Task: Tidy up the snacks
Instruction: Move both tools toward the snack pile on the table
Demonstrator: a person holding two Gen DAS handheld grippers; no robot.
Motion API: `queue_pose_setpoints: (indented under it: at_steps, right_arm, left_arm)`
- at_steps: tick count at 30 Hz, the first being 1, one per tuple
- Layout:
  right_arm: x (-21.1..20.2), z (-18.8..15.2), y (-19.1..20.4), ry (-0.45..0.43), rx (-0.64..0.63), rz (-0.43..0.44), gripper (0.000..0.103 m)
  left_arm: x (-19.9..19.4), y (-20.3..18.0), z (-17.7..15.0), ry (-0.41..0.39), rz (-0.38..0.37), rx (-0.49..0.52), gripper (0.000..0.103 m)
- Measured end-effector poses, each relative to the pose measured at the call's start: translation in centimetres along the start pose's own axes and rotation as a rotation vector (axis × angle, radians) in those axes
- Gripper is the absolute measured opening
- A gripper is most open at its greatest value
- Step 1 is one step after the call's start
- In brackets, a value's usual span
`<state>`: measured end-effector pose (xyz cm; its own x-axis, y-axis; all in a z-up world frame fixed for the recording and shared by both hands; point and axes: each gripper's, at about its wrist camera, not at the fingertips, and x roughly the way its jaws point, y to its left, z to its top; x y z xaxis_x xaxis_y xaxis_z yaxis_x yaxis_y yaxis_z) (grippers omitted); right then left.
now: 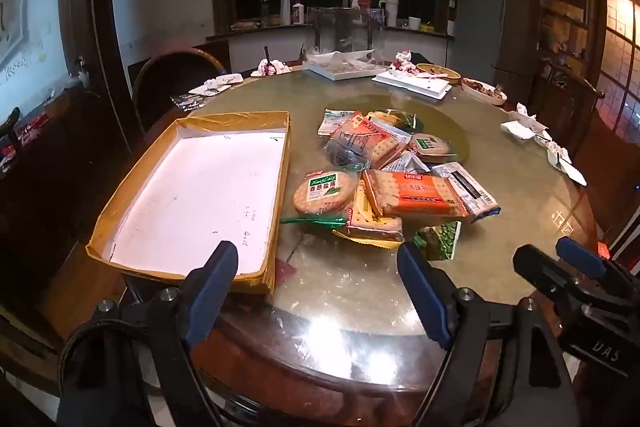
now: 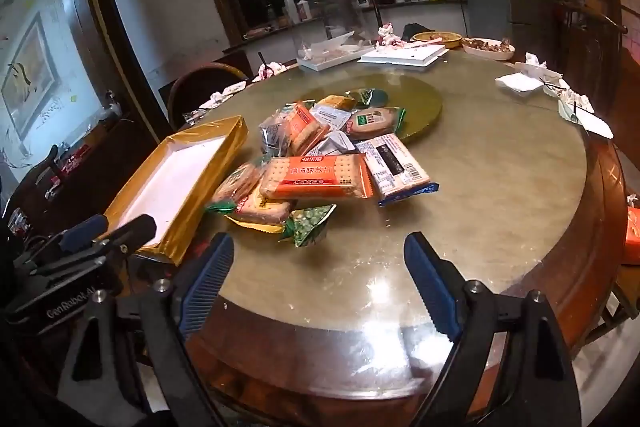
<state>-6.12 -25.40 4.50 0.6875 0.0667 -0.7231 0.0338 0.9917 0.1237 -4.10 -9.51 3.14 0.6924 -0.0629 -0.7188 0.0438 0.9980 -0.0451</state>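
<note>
A pile of snack packets [image 1: 392, 179] lies mid-table, also in the right wrist view [image 2: 324, 155]. An orange cracker pack [image 1: 416, 195] [image 2: 316, 177] lies on top at the front, with a round cracker pack [image 1: 324, 191] to its left and a green pea packet [image 2: 310, 225] in front. An empty gold-rimmed box with a white floor [image 1: 192, 195] [image 2: 172, 183] sits left of the pile. My left gripper [image 1: 316, 267] is open and empty above the near table edge. My right gripper [image 2: 318, 257] is open and empty, short of the pea packet.
The round glass-topped table [image 2: 500, 187] has a lazy Susan [image 2: 420, 99] in its middle. White trays, food bowls and crumpled tissues line the far and right rim. A chair [image 1: 176, 75] stands behind the box. An orange box [image 2: 632, 235] sits at the far right.
</note>
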Motion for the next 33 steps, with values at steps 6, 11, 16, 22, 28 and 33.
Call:
queue_pose_setpoints:
  at_steps: [6, 11, 16, 22, 28, 33]
  right_arm:
    - [-0.7, -0.3, 0.6, -0.006, -0.022, -0.005, 0.087]
    - [-0.5, 0.3, 0.3, 0.000, -0.013, 0.007, 0.087]
    - [1.2, 0.1, 0.2, 0.002, -0.005, 0.018, 0.087]
    - [3.5, 0.7, 0.2, 0.050, -0.004, 0.036, 0.082]
    - [5.6, 1.9, 0.2, 0.072, -0.037, 0.041, 0.075]
    - [7.1, 2.4, 0.4, 0.107, -0.056, 0.043, 0.073]
  left_arm:
    - [-0.2, 0.2, 0.2, 0.043, -0.001, 0.008, 0.082]
    - [0.5, 0.4, 0.2, 0.041, -0.021, 0.016, 0.082]
    - [1.7, 0.7, 0.5, 0.061, -0.071, 0.021, 0.082]
    - [3.7, 0.6, 1.2, 0.099, -0.065, 0.028, 0.082]
    - [5.7, 0.4, 1.8, 0.116, -0.030, 0.030, 0.082]
    - [6.0, 0.9, 2.2, 0.078, -0.059, 0.000, 0.082]
